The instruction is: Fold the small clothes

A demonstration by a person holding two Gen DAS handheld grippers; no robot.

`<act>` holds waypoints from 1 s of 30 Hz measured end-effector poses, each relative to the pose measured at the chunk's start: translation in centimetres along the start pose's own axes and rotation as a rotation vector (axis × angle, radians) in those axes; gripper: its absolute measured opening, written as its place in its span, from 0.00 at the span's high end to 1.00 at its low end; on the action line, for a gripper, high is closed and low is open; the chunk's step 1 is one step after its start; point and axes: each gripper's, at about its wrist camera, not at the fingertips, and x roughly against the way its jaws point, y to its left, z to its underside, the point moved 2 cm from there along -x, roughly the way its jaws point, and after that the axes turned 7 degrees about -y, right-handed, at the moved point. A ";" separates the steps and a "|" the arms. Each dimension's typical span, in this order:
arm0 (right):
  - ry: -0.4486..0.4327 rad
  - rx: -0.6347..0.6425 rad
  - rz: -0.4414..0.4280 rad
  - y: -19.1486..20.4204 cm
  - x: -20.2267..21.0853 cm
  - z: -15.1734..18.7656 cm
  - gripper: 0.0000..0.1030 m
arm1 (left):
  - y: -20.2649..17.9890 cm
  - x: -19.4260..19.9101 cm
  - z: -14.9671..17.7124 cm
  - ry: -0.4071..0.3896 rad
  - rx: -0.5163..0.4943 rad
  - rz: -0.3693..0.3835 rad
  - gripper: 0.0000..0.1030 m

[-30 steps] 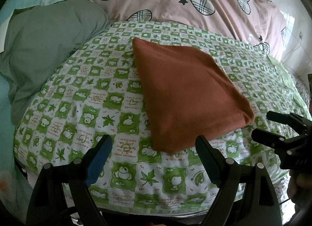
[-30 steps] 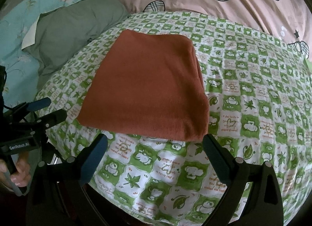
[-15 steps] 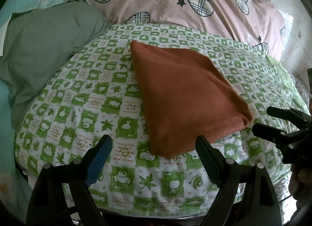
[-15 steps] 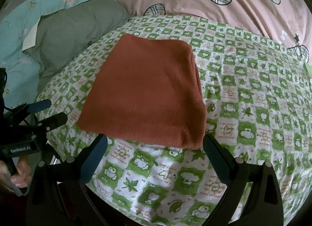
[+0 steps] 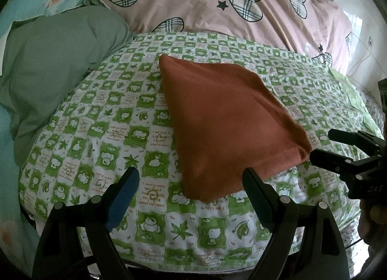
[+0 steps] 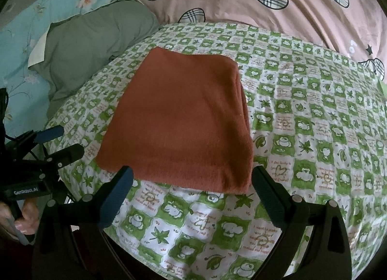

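Note:
A rust-brown cloth (image 5: 225, 120) lies folded into a flat rectangle on the green-and-white checked sheet (image 5: 101, 140); it also shows in the right wrist view (image 6: 183, 120). My left gripper (image 5: 191, 176) is open and empty, its jaws wide apart just short of the cloth's near corner. My right gripper (image 6: 191, 176) is open and empty, just short of the cloth's near edge. The right gripper also shows at the right edge of the left wrist view (image 5: 343, 149), beside the cloth's right corner. The left gripper shows at the left of the right wrist view (image 6: 53, 144).
A grey-green pillow (image 5: 55, 62) lies to the left of the sheet. A pink quilt with plaid hearts (image 5: 217, 7) is bunched behind it. A turquoise flowered fabric (image 6: 31, 28) lies at the far left. The sheet's front edge (image 5: 193, 263) drops off below my grippers.
Both grippers have drawn back slightly and risen; the cloth sits a little farther from the fingertips. The cloth has not moved and both grippers stay open.

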 end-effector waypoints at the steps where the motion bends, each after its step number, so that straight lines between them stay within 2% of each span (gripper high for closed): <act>1: 0.000 0.000 0.000 0.0 -0.1 -0.1 0.05 | 0.0 -0.1 -0.1 0.000 0.000 0.001 0.15; 17: 0.001 0.007 -0.012 -0.6 -0.9 -1.1 0.04 | 0.2 -0.3 -0.7 0.002 0.002 0.001 0.15; 30: 0.013 -0.028 -0.015 -2.4 -2.6 -2.3 0.04 | 0.6 -1.5 -2.4 -0.020 -0.006 -0.040 0.16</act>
